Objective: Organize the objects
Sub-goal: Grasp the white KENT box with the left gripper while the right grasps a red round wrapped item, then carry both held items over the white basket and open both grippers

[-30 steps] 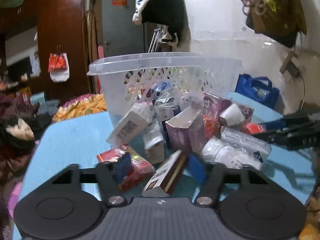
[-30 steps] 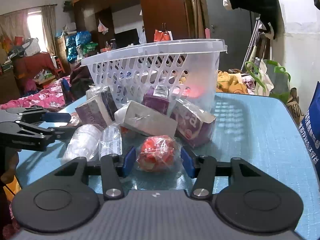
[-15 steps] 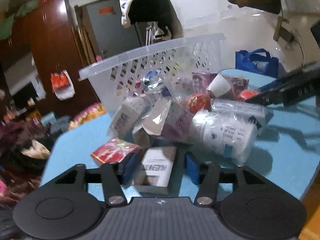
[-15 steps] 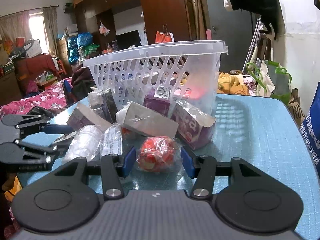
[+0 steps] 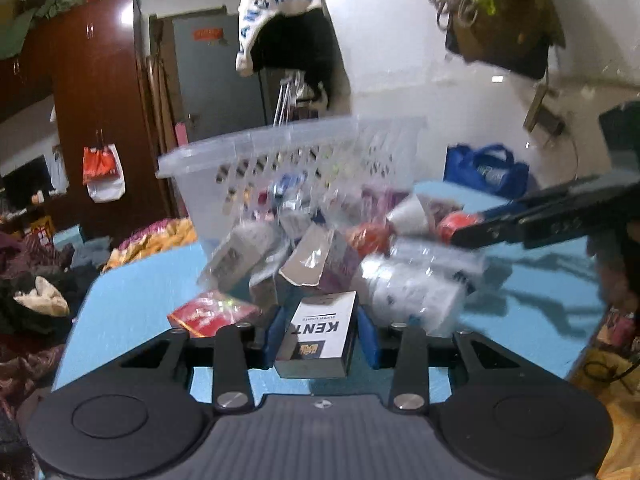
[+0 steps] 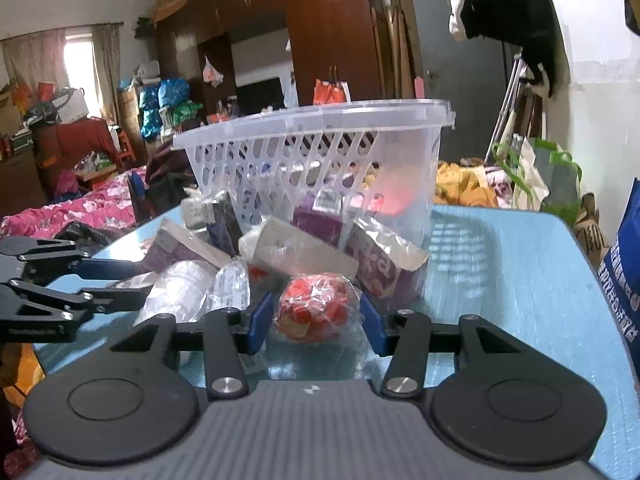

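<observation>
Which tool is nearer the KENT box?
Left. The left tool has the KENT box between its fingers; the right tool straddles the red wrapped ball across the pile.

Lived-in home, bedroom/storage room. Evidence: dark wood wardrobe (image 6: 332, 28) with bags hung on it, bed with pink floral blanket (image 6: 76, 210), curtained window (image 6: 76, 68), clothes heaped on the floor (image 5: 36, 292), jacket hanging on the wall (image 5: 292, 32), shopping bags (image 6: 536, 176), blue bench (image 6: 520, 264) crowded with household packets.
</observation>
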Tool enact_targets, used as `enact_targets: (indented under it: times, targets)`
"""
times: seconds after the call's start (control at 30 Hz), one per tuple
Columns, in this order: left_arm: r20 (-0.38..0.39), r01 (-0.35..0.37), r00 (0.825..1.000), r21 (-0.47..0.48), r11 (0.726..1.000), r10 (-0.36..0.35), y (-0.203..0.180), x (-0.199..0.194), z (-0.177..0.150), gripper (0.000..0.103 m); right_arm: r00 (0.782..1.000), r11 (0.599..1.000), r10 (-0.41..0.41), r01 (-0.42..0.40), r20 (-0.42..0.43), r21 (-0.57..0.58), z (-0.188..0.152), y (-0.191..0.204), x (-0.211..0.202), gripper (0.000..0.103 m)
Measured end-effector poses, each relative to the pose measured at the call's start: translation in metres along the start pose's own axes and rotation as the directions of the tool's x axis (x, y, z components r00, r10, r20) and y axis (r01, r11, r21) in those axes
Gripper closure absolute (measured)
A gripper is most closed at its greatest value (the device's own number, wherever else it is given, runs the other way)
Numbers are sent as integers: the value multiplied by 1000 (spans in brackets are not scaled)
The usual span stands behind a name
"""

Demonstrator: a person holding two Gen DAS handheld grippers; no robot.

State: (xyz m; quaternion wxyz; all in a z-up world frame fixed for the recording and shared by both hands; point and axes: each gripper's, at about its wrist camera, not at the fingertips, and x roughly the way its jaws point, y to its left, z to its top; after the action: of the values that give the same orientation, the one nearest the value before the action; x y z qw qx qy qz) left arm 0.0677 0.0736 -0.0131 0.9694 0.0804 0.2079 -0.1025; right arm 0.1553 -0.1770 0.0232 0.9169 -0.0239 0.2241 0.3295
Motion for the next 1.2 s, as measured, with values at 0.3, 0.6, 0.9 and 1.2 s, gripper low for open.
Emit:
enact_targets:
  times: [0.3, 0.6, 0.9, 1.2]
  targets:
    - [124, 6, 992, -32, 999, -2, -2, -20, 7, 59, 993, 999, -40, 39, 111, 5, -3, 1, -15, 51]
    - [149, 4, 989, -45, 999, 3, -1, -20, 6, 59, 984, 998, -58, 56, 169, 11, -4, 8, -25, 51]
    - [202, 11, 979, -81, 997, 5, 9, -29, 16, 59, 970, 998, -56, 56, 236, 5, 3, 13, -41, 51]
    - [271, 51, 962, -154, 987, -7, 41, 1, 108, 59, 949, 995, -63, 84, 309, -56, 90, 25, -18, 51]
